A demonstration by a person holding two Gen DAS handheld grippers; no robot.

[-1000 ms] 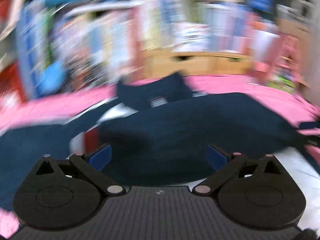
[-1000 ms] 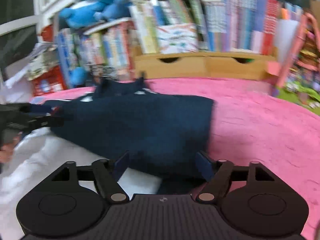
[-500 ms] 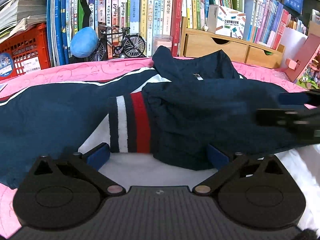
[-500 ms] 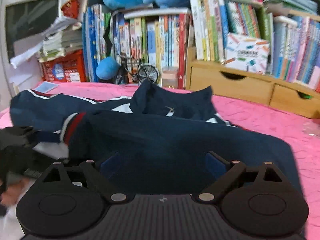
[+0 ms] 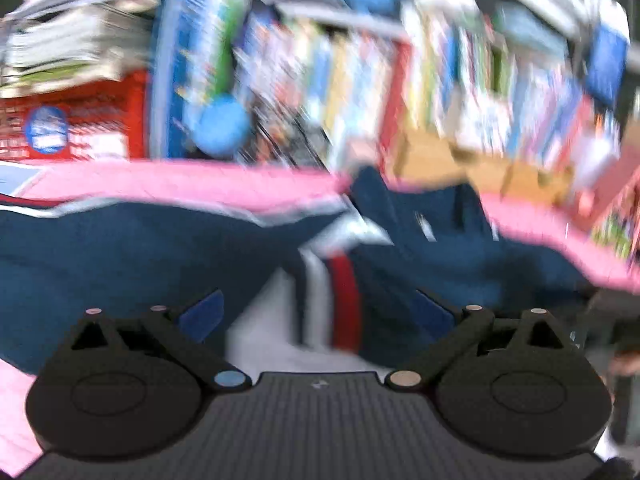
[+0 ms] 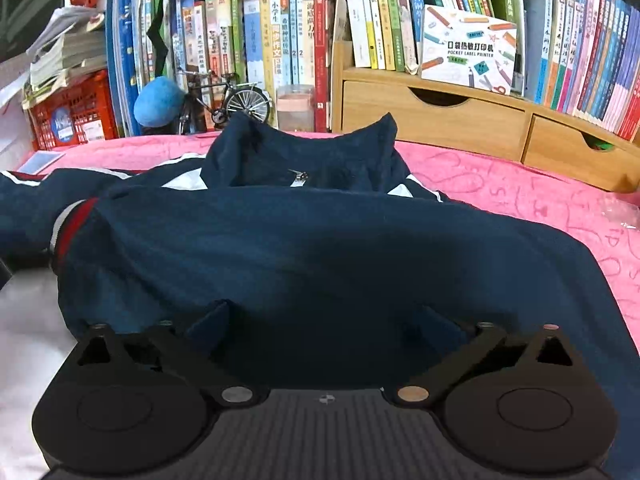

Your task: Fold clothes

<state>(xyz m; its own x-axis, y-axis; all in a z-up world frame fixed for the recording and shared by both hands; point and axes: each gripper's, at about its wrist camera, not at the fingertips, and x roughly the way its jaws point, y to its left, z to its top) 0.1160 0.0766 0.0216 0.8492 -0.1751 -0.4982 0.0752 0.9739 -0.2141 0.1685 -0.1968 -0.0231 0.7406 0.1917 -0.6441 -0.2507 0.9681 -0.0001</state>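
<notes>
Crosswise, navy jacket [image 6: 320,248], collar toward the books [image 6: 280,32]; right claw [image 6: 326,328] opening over it, left claw [image 5: 316,316] spread.

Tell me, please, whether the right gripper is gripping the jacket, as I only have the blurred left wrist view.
Observer: No. The right gripper has its jaws opening wide; the navy jacket lies between them, unpinched.
Operator: Thank you. Is the collar lying flat?
Observer: No, the collar stands up, with the zip pull showing at its base.
Operator: What is behind it?
Observer: A model bicycle stands in front of the books.
</notes>
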